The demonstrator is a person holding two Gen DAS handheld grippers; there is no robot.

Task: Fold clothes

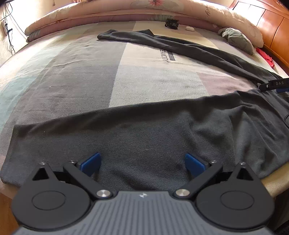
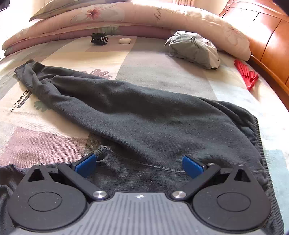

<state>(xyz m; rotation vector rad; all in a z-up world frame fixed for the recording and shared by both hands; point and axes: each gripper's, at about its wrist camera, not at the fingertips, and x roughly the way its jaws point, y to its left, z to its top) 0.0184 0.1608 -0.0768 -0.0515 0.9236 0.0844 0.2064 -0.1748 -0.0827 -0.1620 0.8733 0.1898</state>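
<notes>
Both my claws hang with jaws spread wide, empty: left claw [image 1: 142,165] over one trouser leg, right claw [image 2: 139,166] over the trousers [image 2: 144,123], whose other leg runs toward ten o'clock across the bed [image 2: 162,72].

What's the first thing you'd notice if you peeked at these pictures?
A big dark grey pair of sweatpants sprawls across the patchwork bedsheet, one leg stretching far toward the flowery quilt at the back. Up close, two sets of tongs with blue tips hang wide open over the cloth: the left tongs and the right tongs. A bright red fan lies by the wooden headboard.
</notes>
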